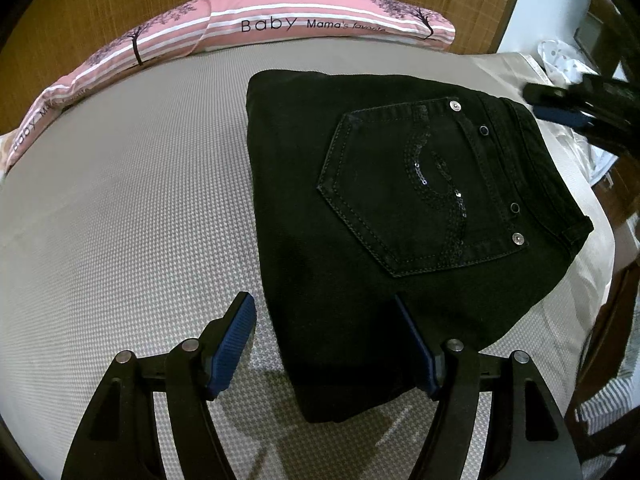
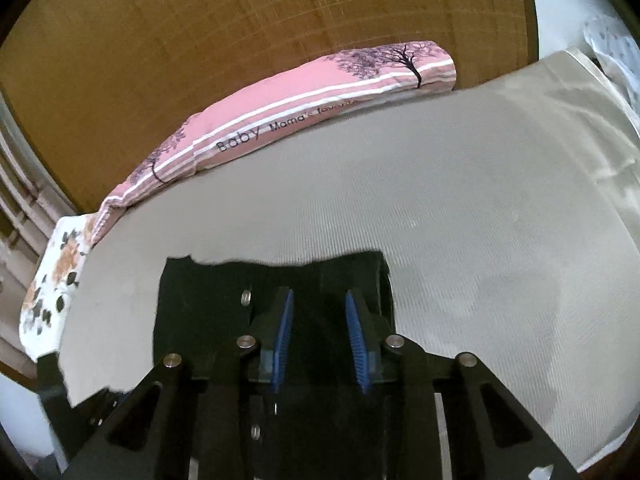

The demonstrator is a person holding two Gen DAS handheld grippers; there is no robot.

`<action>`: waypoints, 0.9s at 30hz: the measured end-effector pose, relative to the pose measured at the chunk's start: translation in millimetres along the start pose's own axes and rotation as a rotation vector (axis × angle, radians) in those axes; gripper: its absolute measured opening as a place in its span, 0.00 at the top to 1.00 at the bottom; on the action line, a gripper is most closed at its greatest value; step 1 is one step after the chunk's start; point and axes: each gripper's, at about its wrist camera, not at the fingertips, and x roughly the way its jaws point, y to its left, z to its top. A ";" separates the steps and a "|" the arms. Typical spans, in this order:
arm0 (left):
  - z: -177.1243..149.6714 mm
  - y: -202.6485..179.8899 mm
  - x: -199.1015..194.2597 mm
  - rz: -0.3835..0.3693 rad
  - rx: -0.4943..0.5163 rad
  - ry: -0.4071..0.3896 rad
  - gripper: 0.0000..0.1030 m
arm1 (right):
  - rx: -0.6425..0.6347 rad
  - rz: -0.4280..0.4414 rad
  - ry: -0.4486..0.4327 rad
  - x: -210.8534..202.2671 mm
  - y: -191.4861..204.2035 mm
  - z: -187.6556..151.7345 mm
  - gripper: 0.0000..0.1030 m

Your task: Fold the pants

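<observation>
The left gripper (image 1: 326, 316) stood wide open above the near edge of the folded black pants (image 1: 384, 216), its blue pads (image 1: 234, 344) clear of the cloth and gripping nothing. The pants lay folded on the grey bed cover (image 1: 120, 220), back pocket (image 1: 416, 192) up, a sequin swirl and metal rivets showing on it.

The right gripper (image 2: 318, 308) hung over the same pants (image 2: 208, 312) with its jaws parted to a moderate gap, nothing between them; whether its tips touched the fabric could not be told. In the left wrist view that gripper (image 1: 560, 108) appeared only as a blurred dark shape at the waistband corner.

The pants' lower part was hidden behind the right gripper's frame. A pink striped pillow (image 1: 280, 20) along the wooden headboard (image 2: 240, 40) read "Baby Mama's", the next word partly cut off. A floral cloth (image 2: 56, 276) lay at the bed's far left end.
</observation>
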 end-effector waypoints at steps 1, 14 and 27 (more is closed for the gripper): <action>0.1 0.5 0.1 -0.001 -0.002 0.001 0.30 | -0.004 -0.005 0.007 5.5 -0.5 2.1 0.76; -0.8 9.5 1.8 -0.036 -0.048 0.012 0.24 | 0.005 -0.047 0.088 26.8 -14.1 -21.7 0.82; -13.8 21.9 -4.7 -0.105 -0.108 -0.003 0.24 | -0.052 -0.063 0.102 -18.1 -16.9 -87.0 0.78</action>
